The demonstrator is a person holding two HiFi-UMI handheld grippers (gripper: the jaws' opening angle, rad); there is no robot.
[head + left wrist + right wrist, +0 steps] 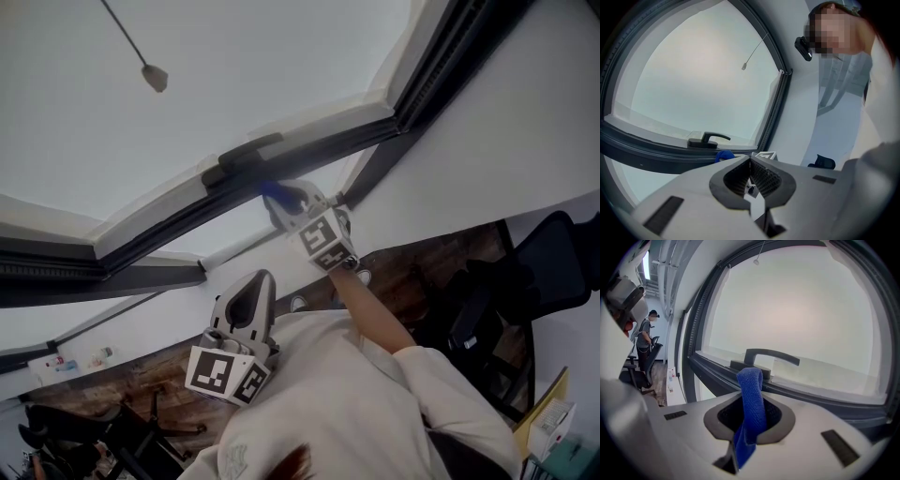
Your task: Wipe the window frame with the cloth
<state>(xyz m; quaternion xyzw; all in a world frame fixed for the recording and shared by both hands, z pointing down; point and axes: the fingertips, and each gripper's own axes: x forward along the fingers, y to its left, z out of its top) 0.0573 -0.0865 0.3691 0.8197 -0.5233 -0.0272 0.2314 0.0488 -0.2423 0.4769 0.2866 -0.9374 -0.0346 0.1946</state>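
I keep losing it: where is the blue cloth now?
The cloth is pinched in the right gripper, held up at the dark window frame just beside its handle, near the middle of the head view.

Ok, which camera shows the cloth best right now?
The right gripper view: the blue cloth sits large and central, pinched between the right gripper's jaws, weave clear. The head view shows only a blue tip by the window frame; the left gripper view, a small blue patch.
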